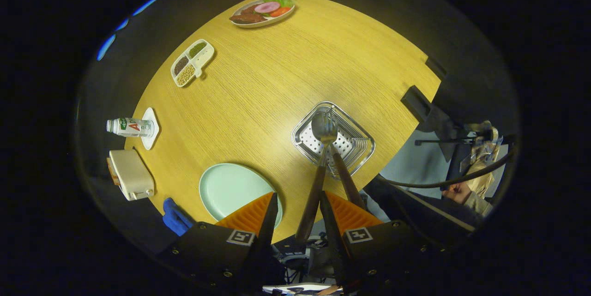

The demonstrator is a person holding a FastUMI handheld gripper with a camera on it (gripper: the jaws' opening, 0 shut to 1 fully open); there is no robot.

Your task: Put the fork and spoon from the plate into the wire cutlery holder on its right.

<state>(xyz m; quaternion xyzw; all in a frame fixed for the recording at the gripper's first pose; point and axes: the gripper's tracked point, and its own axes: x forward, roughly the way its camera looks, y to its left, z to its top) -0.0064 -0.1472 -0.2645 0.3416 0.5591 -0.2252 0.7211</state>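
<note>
I look straight down on a wooden table (277, 69). The wire cutlery holder (358, 136) stands to the right of a pale green plate (231, 187), whose visible part is bare. A spoon (323, 127) stands in the holder, bowl down, and its dark handle rises between my fingers, close to the right one. The fork (344, 178) leans beside it in the holder, with its handle passing behind my right finger. My gripper (298, 194) hangs above the table's near edge, open, with a wide gap left of the spoon handle.
A tray of toy food (263, 9) lies at the far edge, with a divided dish of beans (191, 63) nearer. A bottle (129, 126), a beige box (131, 173) and a blue cloth (174, 216) sit left of the plate. A person's hand (457, 192) and a cable are off the table, right.
</note>
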